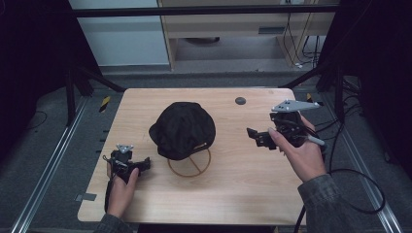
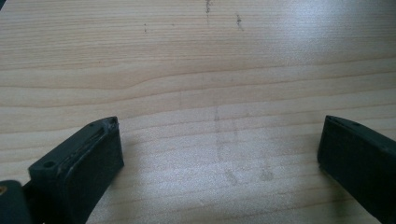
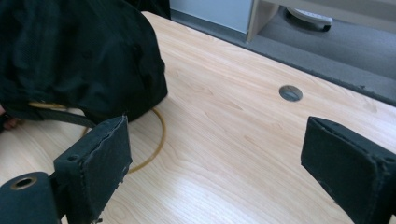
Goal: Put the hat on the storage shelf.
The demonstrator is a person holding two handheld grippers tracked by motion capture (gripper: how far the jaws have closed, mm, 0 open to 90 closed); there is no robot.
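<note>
Left gripper [image 2: 219, 154]: black fingers [image 2: 79, 172] spread wide, nothing between them, bare pale wood-grain counter [image 2: 196, 84] showing in the gap; in the high view this gripper [image 1: 127, 162] sits low at the near left part of the counter, in the person's left hand [image 1: 121, 191], well apart from the cap. Right gripper [image 3: 215, 168]: black padded fingers [image 3: 98, 163] also spread wide and empty, counter surface between them; in the high view it [image 1: 257, 137] is carried above the right side of the counter in the person's right hand [image 1: 301, 155], fingers pointing toward the cap, near it but not touching. Soft black fabric cap [image 1: 182, 128] lies at the middle of the counter, resting on a thin tan ring-shaped stand with crossed spokes [image 1: 190, 165]; ring's near arc shows clear of the cap's edge. In the right gripper view the cap [image 3: 79, 56] lies just beyond the left finger, the ring [image 3: 156, 140] curving out from beneath it. Small round grey grommet [image 1: 240, 101] set in the counter toward the far edge, apart from the cap.
</note>
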